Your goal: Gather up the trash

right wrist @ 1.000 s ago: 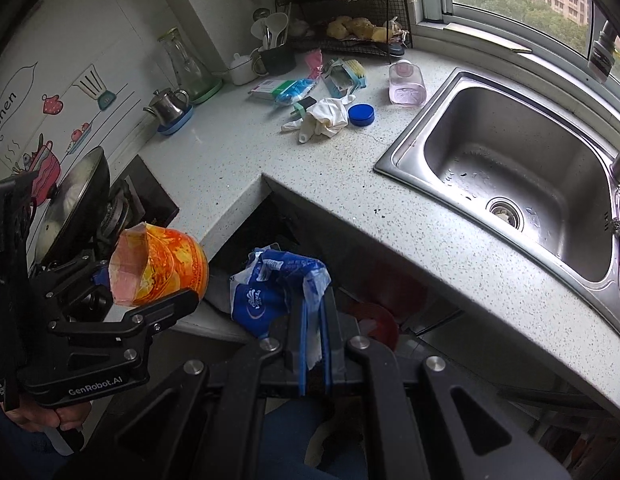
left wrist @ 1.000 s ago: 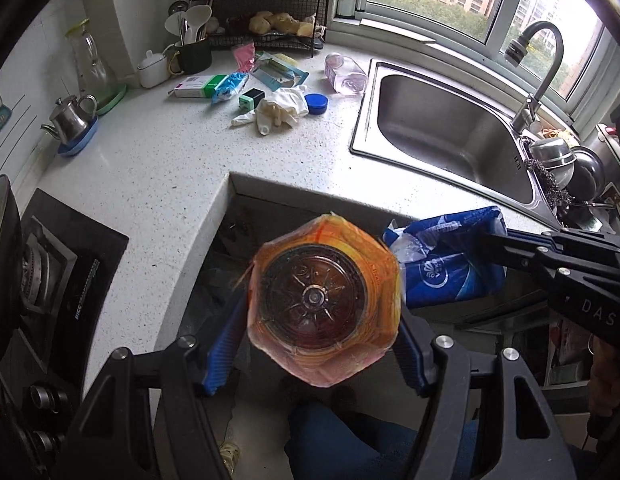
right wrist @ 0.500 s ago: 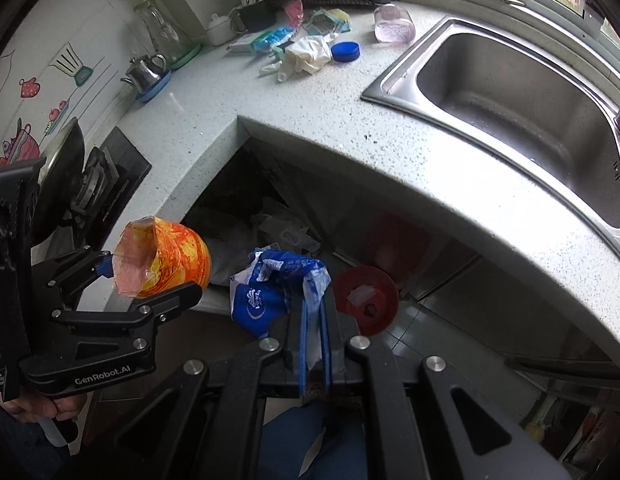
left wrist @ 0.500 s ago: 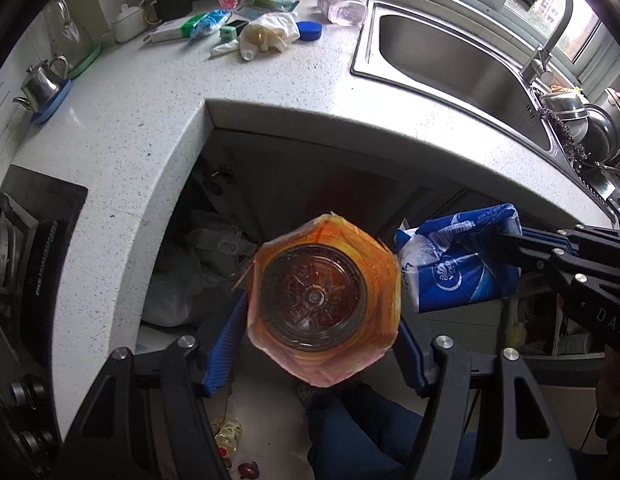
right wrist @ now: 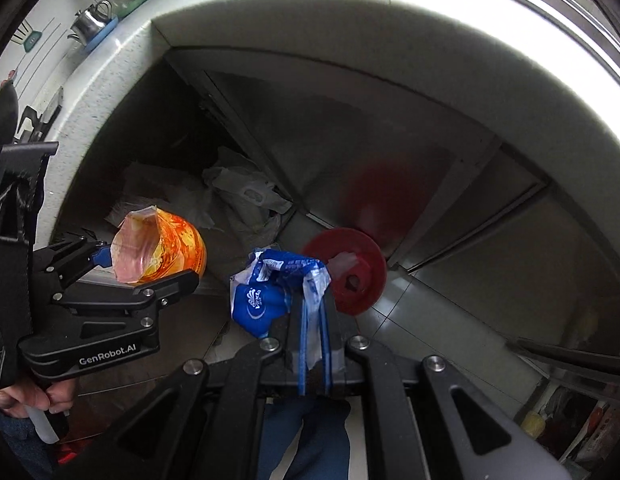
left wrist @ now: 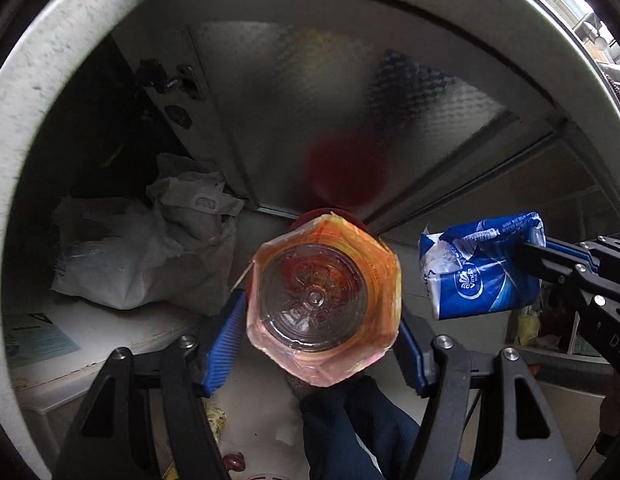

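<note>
- The speckled white stone tabletop (left wrist: 69, 80) curves as a thick rounded edge across the top of both views, from nine o'clock round to three.
- Beneath it, a cabinet door (left wrist: 310, 100) of dimpled, frosted metal carries a blurred red reflection.
- Crumpled grey-white plastic bags (left wrist: 149, 248) slump in the open cabinet, at nine o'clock from the left claw.
- A round red lid (right wrist: 350, 272) with a small centre hole lies on the tiled floor (right wrist: 430, 312).
- The left claw (left wrist: 324, 312) clasps a clear plastic bottle with an orange label (left wrist: 324, 304), its moulded star-patterned base facing the camera, ribbed blue pads pressed on both flanks.
- The right claw (right wrist: 314, 320) is clenched tight on a crinkled blue-and-white tissue wrapper (right wrist: 269, 292), glossy and creased, which sits at three o'clock from the bottle.
</note>
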A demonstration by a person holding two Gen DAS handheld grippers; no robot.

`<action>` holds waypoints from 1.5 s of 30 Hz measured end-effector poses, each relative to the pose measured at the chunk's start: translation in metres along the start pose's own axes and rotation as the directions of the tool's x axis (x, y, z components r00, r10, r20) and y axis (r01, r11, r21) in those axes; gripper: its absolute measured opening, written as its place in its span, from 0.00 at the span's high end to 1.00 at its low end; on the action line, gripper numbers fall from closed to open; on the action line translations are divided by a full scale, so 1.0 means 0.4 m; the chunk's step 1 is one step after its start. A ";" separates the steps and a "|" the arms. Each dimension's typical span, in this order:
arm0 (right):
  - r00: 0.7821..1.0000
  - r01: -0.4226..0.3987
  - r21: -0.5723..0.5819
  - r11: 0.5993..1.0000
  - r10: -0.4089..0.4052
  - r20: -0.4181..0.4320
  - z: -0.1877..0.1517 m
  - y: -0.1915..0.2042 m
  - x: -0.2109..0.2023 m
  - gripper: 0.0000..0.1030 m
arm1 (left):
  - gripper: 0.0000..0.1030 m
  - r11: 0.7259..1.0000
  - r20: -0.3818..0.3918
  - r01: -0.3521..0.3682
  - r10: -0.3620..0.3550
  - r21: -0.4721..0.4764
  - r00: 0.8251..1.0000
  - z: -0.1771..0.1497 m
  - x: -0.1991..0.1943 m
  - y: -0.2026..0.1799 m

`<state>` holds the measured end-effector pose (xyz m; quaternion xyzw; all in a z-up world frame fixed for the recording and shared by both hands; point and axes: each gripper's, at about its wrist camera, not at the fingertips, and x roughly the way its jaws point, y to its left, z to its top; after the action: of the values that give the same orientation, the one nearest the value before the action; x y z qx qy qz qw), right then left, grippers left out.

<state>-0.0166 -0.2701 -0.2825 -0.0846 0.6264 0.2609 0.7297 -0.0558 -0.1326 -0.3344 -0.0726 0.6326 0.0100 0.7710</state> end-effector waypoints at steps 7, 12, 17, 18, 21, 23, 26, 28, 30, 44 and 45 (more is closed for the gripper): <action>0.999 0.022 0.015 1.000 -0.022 -0.050 -0.023 -0.050 0.195 0.95 | 0.36 1.000 -0.045 0.006 -0.006 0.007 0.999 0.004 0.222 -0.005; 0.998 0.025 0.027 0.999 -0.023 -0.056 -0.024 -0.068 0.291 0.95 | 0.36 1.000 -0.074 0.024 -0.022 0.014 0.997 0.006 0.342 -0.008; 0.997 0.034 0.040 0.999 -0.031 -0.066 -0.026 -0.091 0.345 0.95 | 0.36 1.000 -0.075 0.014 -0.012 0.022 0.997 0.013 0.407 -0.009; 0.997 0.036 0.039 0.999 -0.033 -0.064 -0.026 -0.091 0.350 0.95 | 0.36 1.000 -0.084 0.017 -0.015 0.016 0.996 0.015 0.419 -0.005; 0.997 0.047 0.032 0.998 -0.045 -0.059 -0.037 -0.102 0.345 0.95 | 0.36 0.999 -0.111 0.036 -0.034 0.010 0.993 0.019 0.441 0.002; 0.997 0.048 0.037 0.998 -0.046 -0.059 -0.040 -0.106 0.343 0.95 | 0.36 0.999 -0.122 0.045 -0.043 0.014 0.992 0.022 0.455 0.006; 0.997 0.052 0.045 0.998 -0.049 -0.059 -0.046 -0.118 0.342 0.95 | 0.36 0.998 -0.131 0.058 -0.056 0.009 0.990 0.022 0.470 0.010; 0.997 0.057 0.045 0.997 -0.054 -0.060 -0.050 -0.123 0.344 0.95 | 0.36 0.998 -0.126 0.065 -0.063 0.015 0.990 0.024 0.474 0.007; 0.996 0.060 0.046 0.997 -0.057 -0.061 -0.052 -0.124 0.348 0.95 | 0.30 0.998 -0.126 0.058 -0.053 0.031 0.991 0.026 0.483 0.002; 0.996 0.058 0.052 0.997 -0.055 -0.063 -0.054 -0.127 0.367 0.95 | 0.09 0.996 -0.071 0.062 -0.057 0.066 0.996 0.020 0.456 0.002; 0.997 0.054 0.048 0.997 -0.051 -0.063 -0.052 -0.125 0.370 0.95 | 0.06 0.997 -0.062 0.056 -0.052 0.061 0.997 0.017 0.450 0.007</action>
<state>0.0012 -0.2814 -0.4387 -0.0911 0.6525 0.2232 0.7184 -0.0135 -0.1429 -0.5091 -0.0656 0.6535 -0.0332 0.7534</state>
